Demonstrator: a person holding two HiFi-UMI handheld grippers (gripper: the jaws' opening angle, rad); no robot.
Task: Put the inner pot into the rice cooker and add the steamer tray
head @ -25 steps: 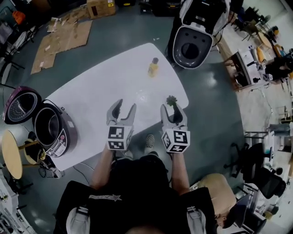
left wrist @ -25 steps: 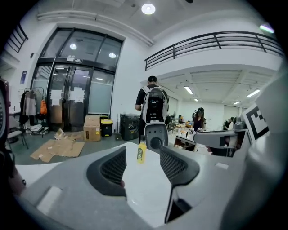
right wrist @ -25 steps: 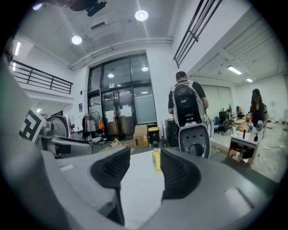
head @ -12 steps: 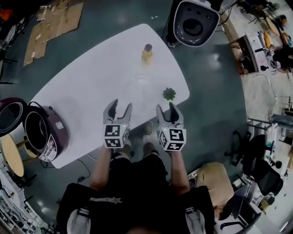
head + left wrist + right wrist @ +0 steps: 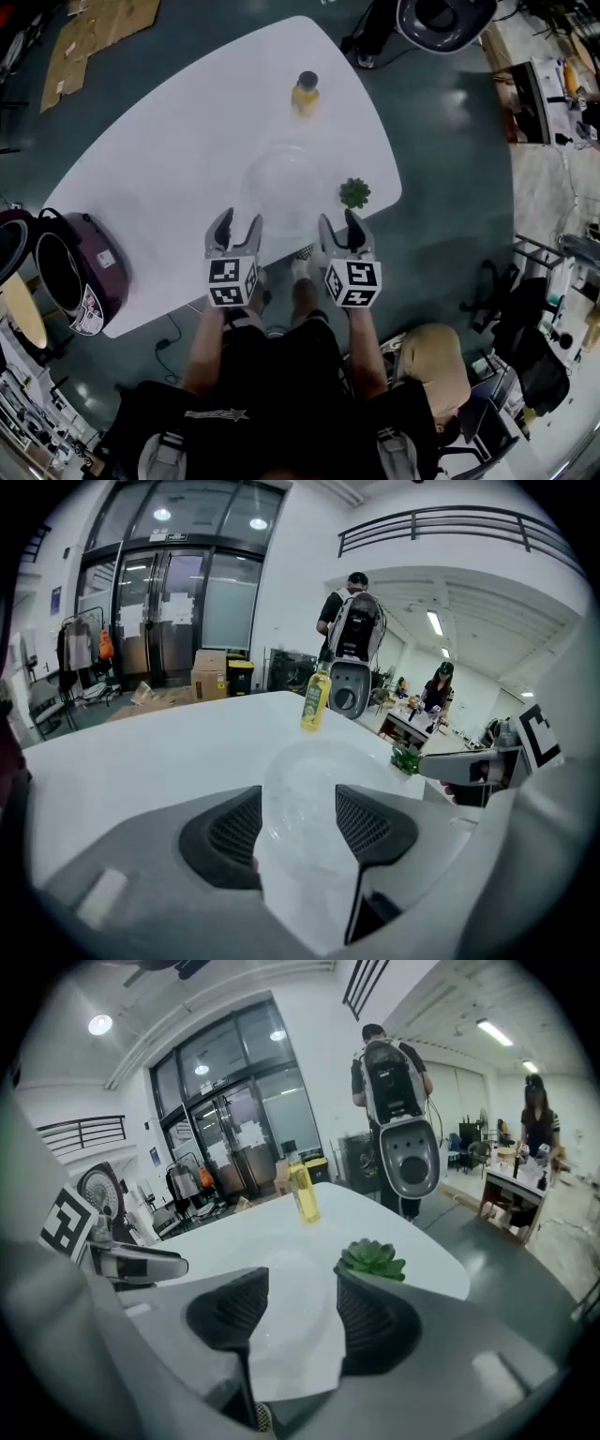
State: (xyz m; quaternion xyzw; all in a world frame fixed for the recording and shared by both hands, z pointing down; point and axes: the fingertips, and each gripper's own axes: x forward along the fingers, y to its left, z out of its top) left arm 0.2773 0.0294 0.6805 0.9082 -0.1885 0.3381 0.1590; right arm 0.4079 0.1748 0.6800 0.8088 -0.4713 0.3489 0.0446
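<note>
The purple rice cooker stands with its lid up at the table's left end, partly cut off by the picture's edge; I cannot tell what is inside it. A clear round dish lies mid-table, also visible as a clear round dish ahead of my left jaws. My left gripper and right gripper hover side by side over the table's near edge, just short of the dish. Both have just been opening and stand open with nothing between the jaws.
A yellow bottle stands at the far side of the white table. A small green plant sits just ahead of my right gripper. A white machine, floor cardboard and a tan chair surround the table.
Both grippers came down toward the table's near edge, jaws slightly wider. The head view tilted, so the cooker now sits at the left border and the bottle and dish are nearer the centre.
</note>
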